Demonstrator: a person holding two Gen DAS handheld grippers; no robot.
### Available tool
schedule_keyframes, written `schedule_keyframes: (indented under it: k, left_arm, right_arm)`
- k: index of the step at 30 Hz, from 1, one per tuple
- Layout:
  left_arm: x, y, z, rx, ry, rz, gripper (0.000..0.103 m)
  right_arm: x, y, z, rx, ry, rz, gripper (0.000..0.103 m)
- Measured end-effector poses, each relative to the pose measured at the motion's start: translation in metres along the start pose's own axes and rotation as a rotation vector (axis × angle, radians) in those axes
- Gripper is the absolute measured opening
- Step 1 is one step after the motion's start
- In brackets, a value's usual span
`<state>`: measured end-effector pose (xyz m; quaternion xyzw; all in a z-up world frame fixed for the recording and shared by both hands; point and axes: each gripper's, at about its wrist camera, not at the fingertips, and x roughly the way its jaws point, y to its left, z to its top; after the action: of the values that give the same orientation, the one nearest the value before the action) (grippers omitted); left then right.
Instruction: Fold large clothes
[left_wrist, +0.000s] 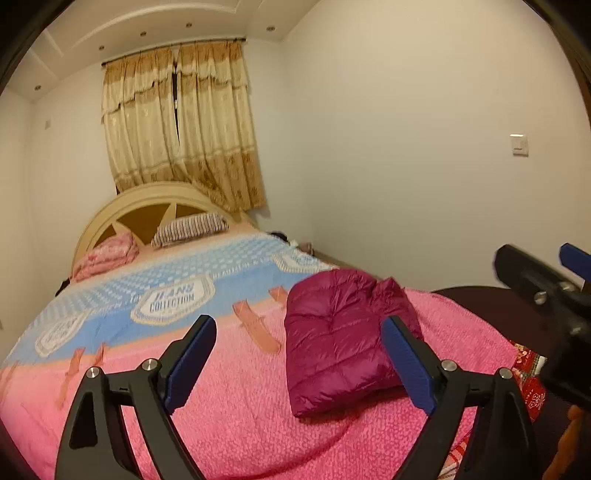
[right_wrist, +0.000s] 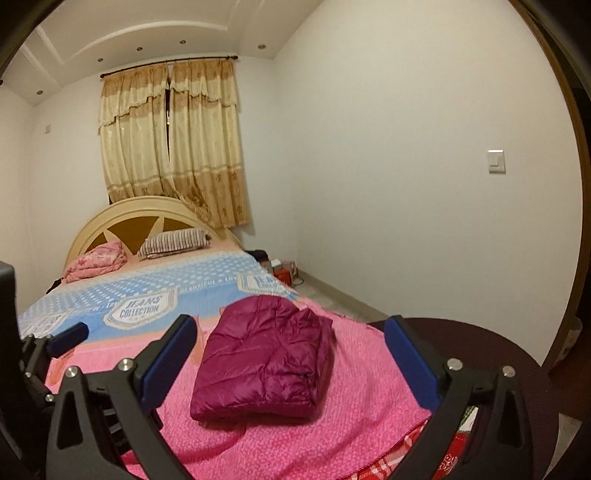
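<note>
1. The left gripper (left_wrist: 299, 354) had its jaws spread wide, and nothing lay between the blue pads (left_wrist: 192, 363).
2. The right gripper (right_wrist: 290, 356) also had its jaws spread wide, with no cloth clamped between its blue pads (right_wrist: 168, 360).
3. The puffer jacket (right_wrist: 264, 363), magenta and quilted, lay folded into a compact, roughly rectangular bundle on the pink blanket (right_wrist: 288, 439) covering the near end of the bed (right_wrist: 144, 214).
4. In the right wrist view, the bundle sat ahead of and between the two fingers, clear of both pads.
5. In the left wrist view, the puffer jacket (left_wrist: 340, 343) lay ahead of the fingers and toward the right one, whose pad overlapped its near right edge in the picture. Contact could not be confirmed.
6. The long axis of the bundle ran away from the fingertips toward the headboard, leaning slightly right at the far end.
7. The far end carried bunched, creased folds. The near end was a smooth, rounded fold edge facing the grippers.
8. The right gripper (left_wrist: 546, 291) appeared at the right margin of the left wrist view, beside the jacket and not touching it.
9. A striped pillow (right_wrist: 173, 242) and a folded pink quilt (right_wrist: 96, 262) lay well beyond the fingertips.
</note>
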<state>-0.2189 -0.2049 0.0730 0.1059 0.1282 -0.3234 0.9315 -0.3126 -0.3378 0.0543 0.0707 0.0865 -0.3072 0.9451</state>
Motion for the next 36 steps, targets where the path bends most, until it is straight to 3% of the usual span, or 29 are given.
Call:
schedule_keyframes:
  k: [10,36]
  left_arm:
    - [-0.025,0.007,0.008,-0.032,-0.074,0.006,0.095]
    - [-0.029,0.012,0.009,-0.051,-0.052,0.009,0.095]
  right_arm:
    - [0.001,0.005,-0.003,0.004,-0.027,-0.006,0.103]
    - [-0.003,0.01,-0.004,0.021,-0.007,-0.002,0.103]
